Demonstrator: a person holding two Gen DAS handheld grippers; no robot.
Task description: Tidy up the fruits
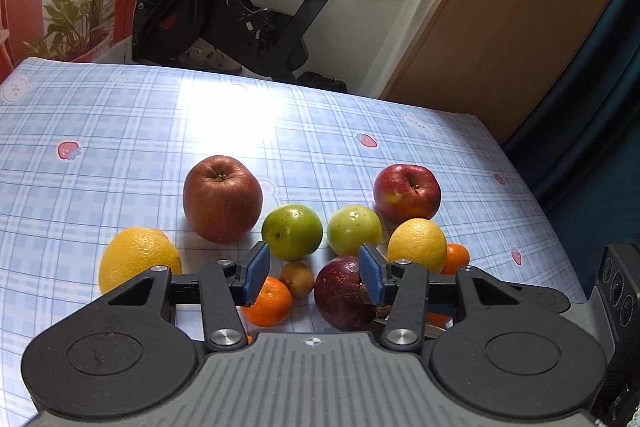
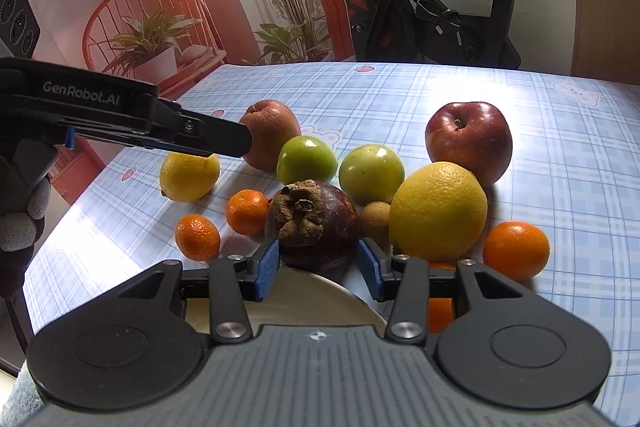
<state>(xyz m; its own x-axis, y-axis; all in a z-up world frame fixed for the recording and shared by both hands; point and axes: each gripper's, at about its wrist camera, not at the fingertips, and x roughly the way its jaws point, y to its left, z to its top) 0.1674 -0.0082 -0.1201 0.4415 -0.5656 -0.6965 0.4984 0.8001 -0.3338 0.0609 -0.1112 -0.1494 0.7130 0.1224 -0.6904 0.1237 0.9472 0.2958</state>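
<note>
Plate (image 2: 320,301) mostly hidden behind right gripper body; 1 orange (image 2: 439,311) half hidden by linkage.

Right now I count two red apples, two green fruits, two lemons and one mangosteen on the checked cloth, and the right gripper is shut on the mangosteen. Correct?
Not quite. The fruit count holds, but the right gripper is open: in the right wrist view its blue pads stand on either side of the mangosteen with gaps showing, not pressing on it.
</note>
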